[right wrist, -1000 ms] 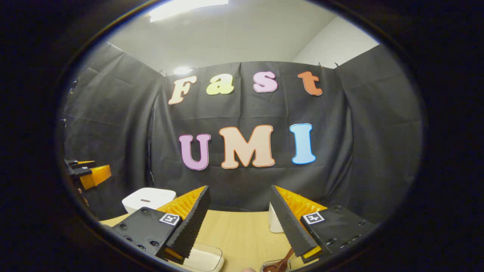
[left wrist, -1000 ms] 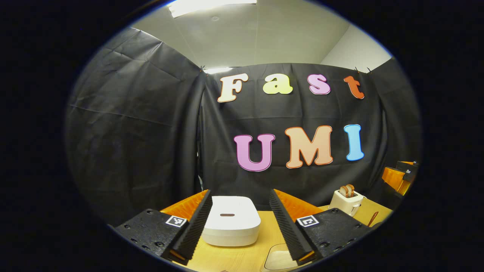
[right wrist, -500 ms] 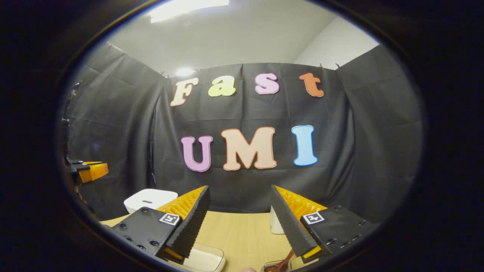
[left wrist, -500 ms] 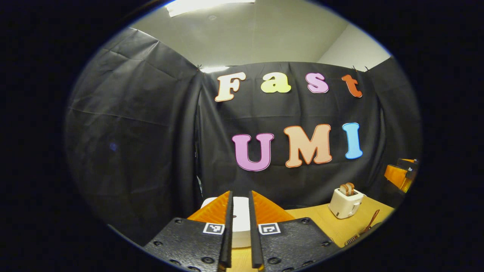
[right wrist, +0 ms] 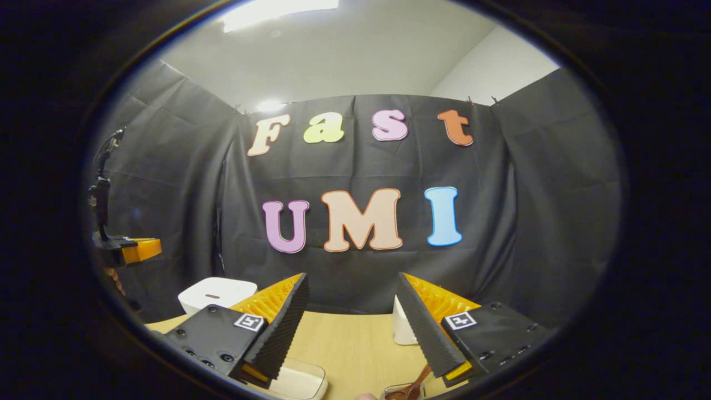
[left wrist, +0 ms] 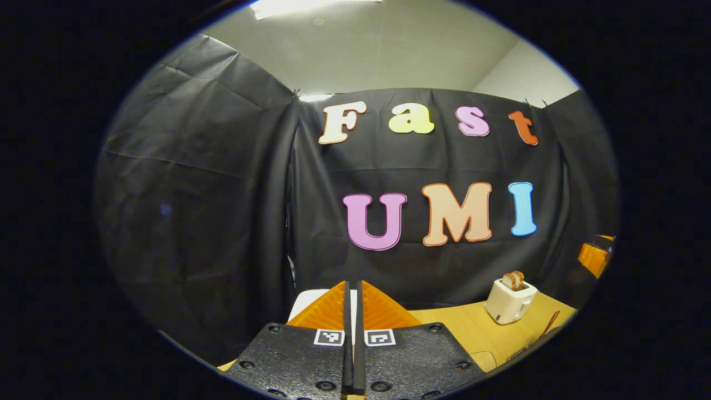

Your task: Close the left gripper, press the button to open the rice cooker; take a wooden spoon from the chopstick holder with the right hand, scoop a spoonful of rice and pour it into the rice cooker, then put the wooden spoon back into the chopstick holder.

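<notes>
Left gripper view: left tool point(left wrist: 353, 333) at bottom centre, its two fingers point(left wrist: 331, 305) pressed together with nothing between them. Just behind the tips, partly hidden, a white rice cooker point(left wrist: 304, 300) on a pale wooden surface point(left wrist: 455, 325), lid down. Further right on the surface, a small white toaster point(left wrist: 508, 300) with two slices standing in its slots. Near the right edge, a thin brown spoon handle point(left wrist: 550, 322) leaning up. At the far right edge, part of the right tool point(left wrist: 595, 256), held above the surface.

Right gripper view: right tool point(right wrist: 354, 322) at the bottom, fingers spread wide, nothing gripped. Surface point(right wrist: 350, 344) visible through the gap. Rice cooker point(right wrist: 216, 293) at lower left, beyond the left finger, lid shut. White object point(right wrist: 401, 328), probably the toaster, peeking out behind the right finger. Clear container point(right wrist: 300, 380) with white contents at the bottom edge, below the left finger. Spoon point(right wrist: 414, 384) at the bottom edge, standing in a clear holder point(right wrist: 391, 391), close under the right finger. Left tool point(right wrist: 130, 250) at the far left, raised above the cooker.
</notes>
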